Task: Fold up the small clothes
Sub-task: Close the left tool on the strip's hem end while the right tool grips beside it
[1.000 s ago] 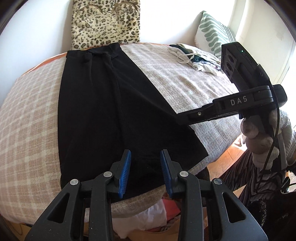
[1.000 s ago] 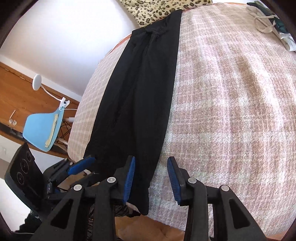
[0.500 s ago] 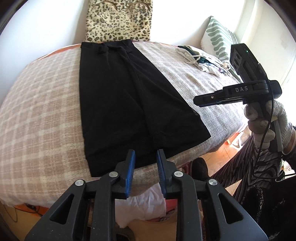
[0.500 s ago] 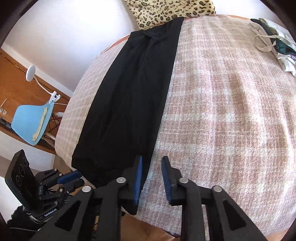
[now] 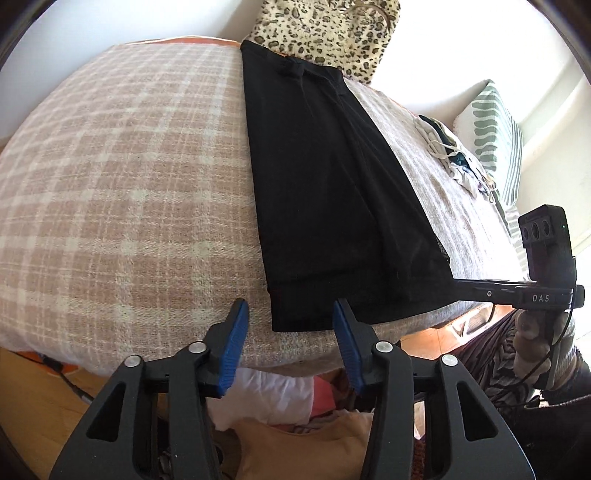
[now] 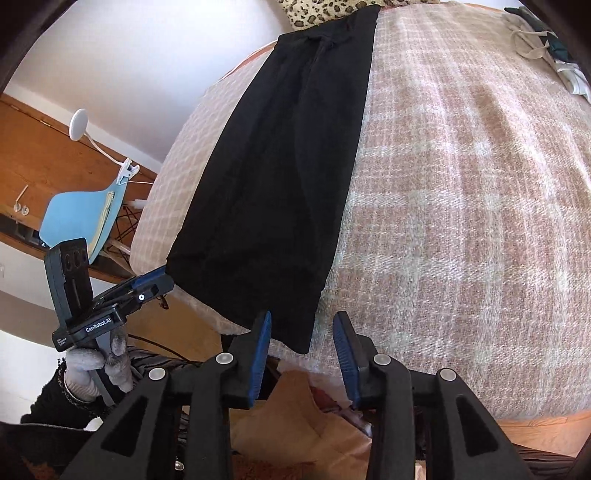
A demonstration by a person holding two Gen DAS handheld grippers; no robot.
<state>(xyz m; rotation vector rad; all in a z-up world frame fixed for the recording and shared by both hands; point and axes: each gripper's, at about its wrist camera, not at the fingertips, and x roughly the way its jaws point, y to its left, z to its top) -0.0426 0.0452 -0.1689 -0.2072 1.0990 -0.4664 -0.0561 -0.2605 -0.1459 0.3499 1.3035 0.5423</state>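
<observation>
A long black garment (image 5: 332, 192), folded lengthwise, lies flat on the plaid blanket (image 5: 129, 184) and runs from the far pillow to the bed's near edge. My left gripper (image 5: 291, 332) is open, its blue pads either side of the garment's near left corner without pressing on it. In the right wrist view the same garment (image 6: 280, 177) ends between the pads of my right gripper (image 6: 303, 343), which is open around the near right corner. Each camera also shows the other gripper, the left gripper (image 6: 155, 280) and the right gripper (image 5: 460, 283), at its corner.
A leopard-print cushion (image 5: 325, 33) leans on the wall behind the garment. A pile of clothes (image 5: 450, 155) and a green-striped pillow (image 5: 491, 125) sit at the far right. A blue chair (image 6: 85, 210) stands left of the bed. More fabric (image 5: 280, 398) lies below the bed's edge.
My left gripper slid left along the hem from its middle to the near left corner and rolled. My right gripper shifted slightly, so the near right corner now lies between its pads.
</observation>
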